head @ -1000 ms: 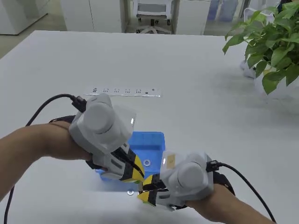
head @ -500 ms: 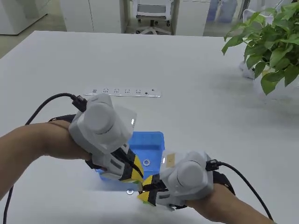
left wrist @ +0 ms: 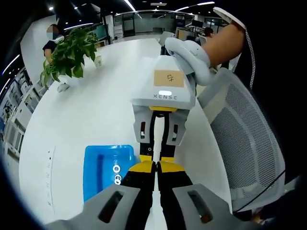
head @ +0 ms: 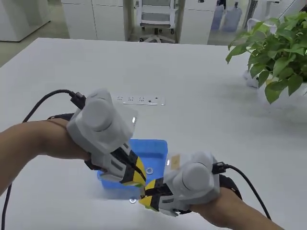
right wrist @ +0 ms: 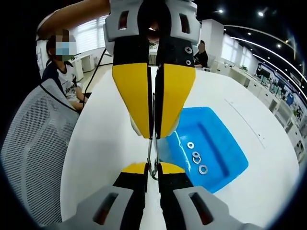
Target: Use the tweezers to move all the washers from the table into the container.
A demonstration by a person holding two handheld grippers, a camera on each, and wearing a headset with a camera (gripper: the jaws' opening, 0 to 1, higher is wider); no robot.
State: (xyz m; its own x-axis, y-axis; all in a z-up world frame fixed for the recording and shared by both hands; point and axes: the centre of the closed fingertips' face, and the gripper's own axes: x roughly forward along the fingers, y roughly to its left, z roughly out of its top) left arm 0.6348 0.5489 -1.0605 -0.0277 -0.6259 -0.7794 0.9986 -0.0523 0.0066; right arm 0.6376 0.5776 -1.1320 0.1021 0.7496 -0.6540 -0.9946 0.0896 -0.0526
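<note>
Blue container [head: 154,149] on white table [head: 201,96]. Silver washers [right wrist: 196,155] inside container. Grey left gripper [left wrist: 156,166] and right gripper [right wrist: 153,168], jaws yellow and black, by container's near edge. Silver tweezers [right wrist: 153,146] between jaws. Green plant [head: 273,52] far right of container.

Left gripper [head: 138,178]: pale grey rounded housing, black jaws, yellow tips, small lit window on side. Off its back, black cable [head: 42,103] looping away. Up close, silver screws [right wrist: 185,50] on grey jaw mounts. Right gripper [head: 145,200]: same grey shell, same black-and-yellow jaws, tan sticker [left wrist: 169,78] with pen scribble, XENSE lettering [left wrist: 164,97] above white light bar. Off its rear, second cable [head: 245,186], black too. At that wrist, black band [head: 229,184].
</note>
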